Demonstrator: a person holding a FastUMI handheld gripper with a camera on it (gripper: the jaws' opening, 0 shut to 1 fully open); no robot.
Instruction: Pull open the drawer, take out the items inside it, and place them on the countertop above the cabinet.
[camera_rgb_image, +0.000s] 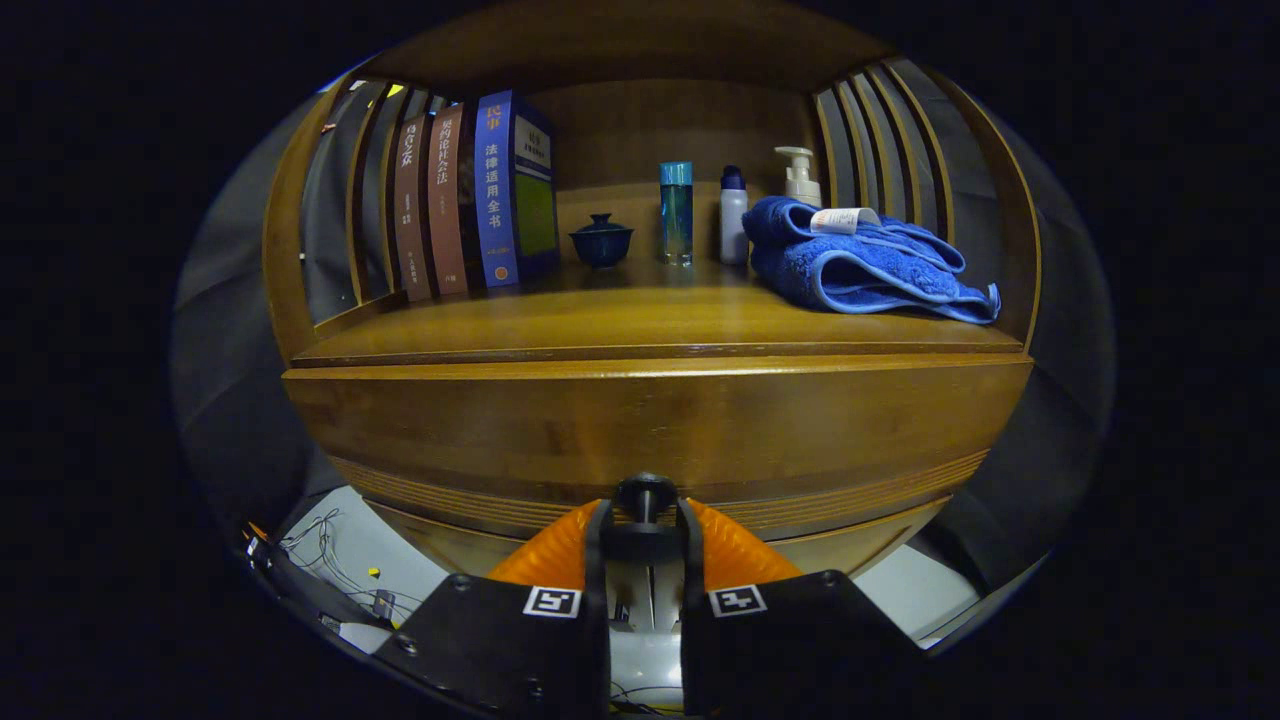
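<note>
Hand-held gripper (645, 515) clamps the drawer knob (644, 492) — drawer (650, 430) closed.

**Gripper closes on knob**

The gripper (645, 520) points level and straight ahead toward 12 o'clock, squarely facing the drawer (650, 430). Its two fingers (598, 530) stand upright and near parallel, drawn in close with only a narrow gap between them. The tips flank the knob (645, 493) at 9 and 3 o'clock and appear to press on its stem from both sides.
</note>
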